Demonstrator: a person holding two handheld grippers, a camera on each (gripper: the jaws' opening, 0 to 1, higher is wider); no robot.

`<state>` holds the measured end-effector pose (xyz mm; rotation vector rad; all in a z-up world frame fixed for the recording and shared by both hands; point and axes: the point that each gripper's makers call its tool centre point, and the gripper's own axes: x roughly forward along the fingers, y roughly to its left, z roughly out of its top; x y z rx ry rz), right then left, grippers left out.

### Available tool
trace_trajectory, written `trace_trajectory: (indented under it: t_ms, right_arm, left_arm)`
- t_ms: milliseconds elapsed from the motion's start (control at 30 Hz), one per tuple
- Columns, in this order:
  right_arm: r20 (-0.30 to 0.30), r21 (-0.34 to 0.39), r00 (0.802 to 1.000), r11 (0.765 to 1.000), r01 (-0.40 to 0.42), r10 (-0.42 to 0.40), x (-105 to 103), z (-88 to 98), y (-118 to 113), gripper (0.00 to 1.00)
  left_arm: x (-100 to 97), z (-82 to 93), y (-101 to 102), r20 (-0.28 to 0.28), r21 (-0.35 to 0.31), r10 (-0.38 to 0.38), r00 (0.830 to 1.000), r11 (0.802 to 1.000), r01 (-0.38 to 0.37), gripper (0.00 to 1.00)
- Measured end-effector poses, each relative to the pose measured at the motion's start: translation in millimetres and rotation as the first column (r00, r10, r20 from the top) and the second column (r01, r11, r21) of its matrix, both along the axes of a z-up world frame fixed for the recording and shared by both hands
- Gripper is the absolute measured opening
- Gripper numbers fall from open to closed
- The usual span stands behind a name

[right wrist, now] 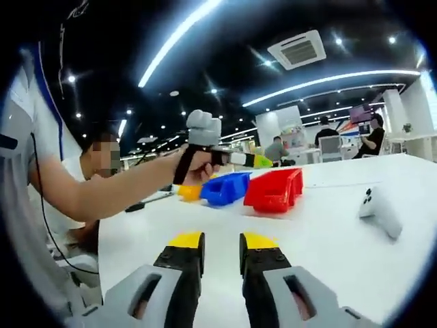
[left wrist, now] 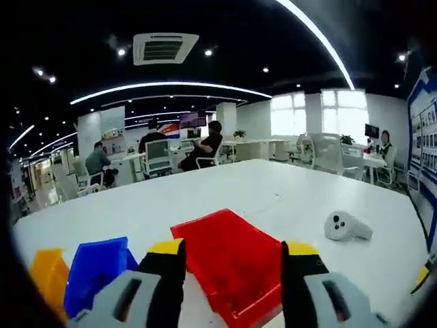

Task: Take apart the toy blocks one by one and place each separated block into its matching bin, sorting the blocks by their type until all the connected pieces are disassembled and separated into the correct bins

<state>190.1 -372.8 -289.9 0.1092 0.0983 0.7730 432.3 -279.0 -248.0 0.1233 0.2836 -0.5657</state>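
Red [left wrist: 232, 263], blue [left wrist: 95, 270] and yellow plastic bins [left wrist: 48, 273] sit side by side on the white worktop [left wrist: 273, 191]; left hand-held gripper [left wrist: 232, 256] spread wide, right hand-held gripper [right wrist: 220, 247] slightly parted, both holding nothing.

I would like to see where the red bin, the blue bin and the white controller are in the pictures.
red bin [left wrist: 229, 263]: left gripper view, on its inner floor.
blue bin [left wrist: 95, 270]: left gripper view, on its front wall.
white controller [left wrist: 347, 226]: left gripper view, on its rounded body, lying on the table.
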Motion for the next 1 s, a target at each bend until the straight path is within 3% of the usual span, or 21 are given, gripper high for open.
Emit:
trace_trajectory:
  t_ms: [100, 233, 500, 667, 767, 867, 1000]
  right_arm:
    - [0.013, -0.004, 1.000, 1.000, 0.014, -0.014, 1.2, 6.0, -0.3, 0.23]
    - [0.031, -0.021, 0.999, 0.999, 0.029, -0.028, 3.1, 12.0, 0.3, 0.29]
    - [0.038, -0.059, 0.998, 0.997, 0.042, -0.040, 13.7, 15.3, 4.8, 0.34]
    - [0.076, -0.072, 0.996, 0.996, 0.059, -0.054, 24.5, 23.1, 6.3, 0.31]
    - [0.092, -0.087, 0.993, 0.993, 0.079, -0.071, 31.3, 23.4, 4.8, 0.29]
    - [0.070, -0.072, 0.995, 0.994, 0.076, -0.071, 34.0, 22.2, 7.6, 0.27]
    - [0.060, -0.032, 0.997, 0.998, 0.056, -0.054, 29.3, 28.0, 15.4, 0.30]
  left_arm:
    - [-3.2, 16.7, 6.7, 0.041, -0.012, 0.002, 0.999, 1.000, -0.002, 0.54]
    - [-11.8, 30.7, 16.0, 0.049, -0.044, -0.006, 0.999, 0.999, 0.008, 0.44]
    - [-46.3, 53.5, 51.3, 0.107, -0.077, -0.029, 0.994, 0.996, 0.037, 0.44]
    - [-82.0, 51.3, 79.2, 0.147, -0.091, -0.041, 0.988, 0.994, 0.055, 0.37]
    - [-104.6, 48.7, 95.0, 0.175, -0.138, -0.016, 0.984, 0.990, 0.041, 0.31]
    - [-135.2, 39.9, 118.2, 0.174, -0.193, 0.011, 0.985, 0.981, 0.023, 0.30]
    - [-168.8, 25.9, 142.4, 0.176, -0.192, 0.015, 0.984, 0.981, 0.020, 0.28]
